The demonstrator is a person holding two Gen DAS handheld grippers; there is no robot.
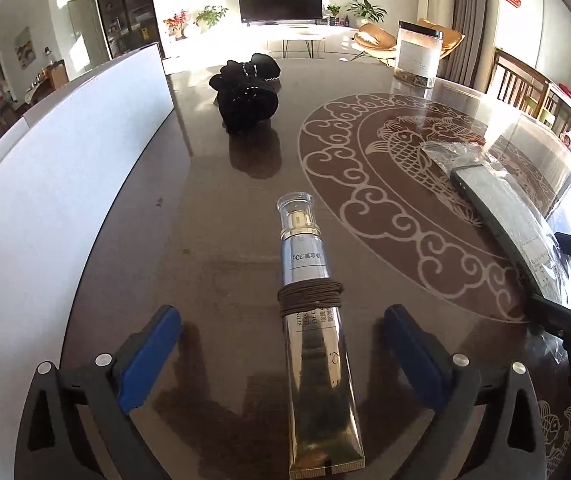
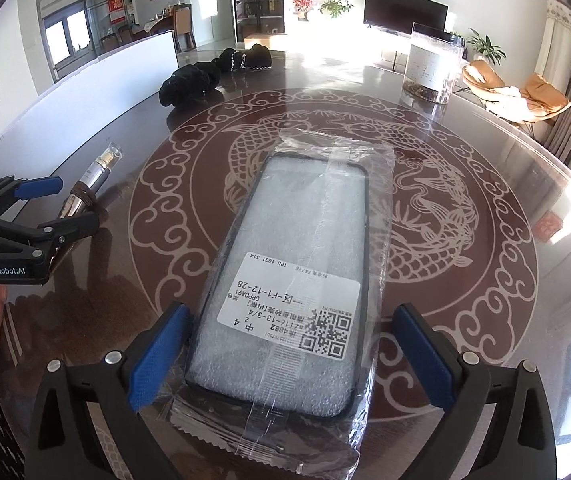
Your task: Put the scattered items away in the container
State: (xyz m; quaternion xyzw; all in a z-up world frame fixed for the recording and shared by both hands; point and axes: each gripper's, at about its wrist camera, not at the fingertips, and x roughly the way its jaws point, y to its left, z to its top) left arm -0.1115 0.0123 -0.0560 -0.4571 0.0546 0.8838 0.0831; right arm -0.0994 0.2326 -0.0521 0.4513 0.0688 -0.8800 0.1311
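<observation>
Left fingers [image 1: 153,356] straddle the tube [image 1: 317,344], untouched.

Silver tube [image 1: 313,320], cord-wrapped, lies flat at lower centre, left wrist view. Bagged phone case [image 2: 285,292] lies flat at centre, right wrist view.

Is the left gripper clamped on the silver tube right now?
No, the left gripper is open, its blue pads clear of the silver tube lying between them.

Beyond the glossy brown table [image 1: 225,240], a dark television [image 1: 279,2] stands on a sunlit white console [image 1: 301,34], potted plants [image 1: 365,10] beside it.
</observation>
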